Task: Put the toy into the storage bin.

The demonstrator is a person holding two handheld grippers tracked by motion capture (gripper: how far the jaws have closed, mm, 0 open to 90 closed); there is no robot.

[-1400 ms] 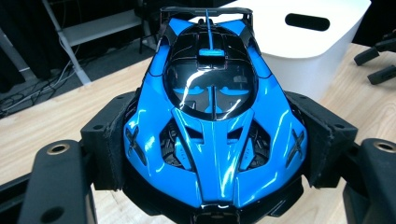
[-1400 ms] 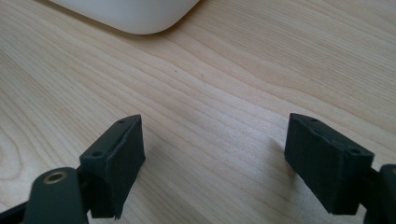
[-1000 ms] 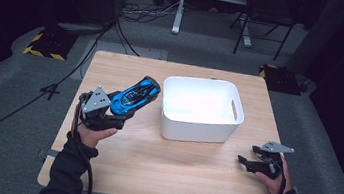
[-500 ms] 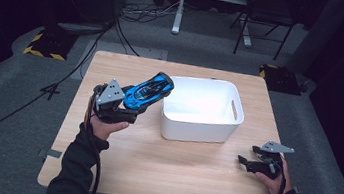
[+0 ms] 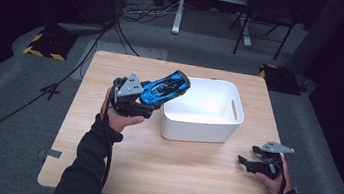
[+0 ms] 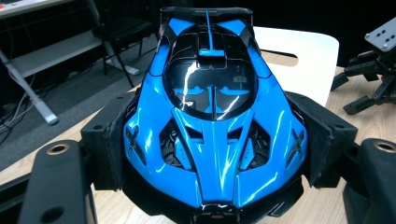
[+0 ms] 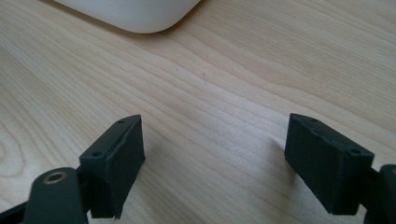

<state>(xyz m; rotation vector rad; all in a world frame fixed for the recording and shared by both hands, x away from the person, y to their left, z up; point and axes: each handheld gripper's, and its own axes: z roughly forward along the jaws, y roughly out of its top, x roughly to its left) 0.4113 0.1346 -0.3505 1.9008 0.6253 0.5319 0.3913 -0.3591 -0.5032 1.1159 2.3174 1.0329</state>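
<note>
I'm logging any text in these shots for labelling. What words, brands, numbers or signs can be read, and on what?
None can be read.
Toy car: blue and black, no legible badge or number.
Bin: plain white.
Left gripper, right gripper: no markings.
Floor blocks: yellow-black hazard stripes, no words.

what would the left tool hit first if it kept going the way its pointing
The left tool, shut on the blue toy car, points toward the white bin. Going straight on, the car's far end would likely meet the bin's near rim or pass just over it; height is unclear.
</note>
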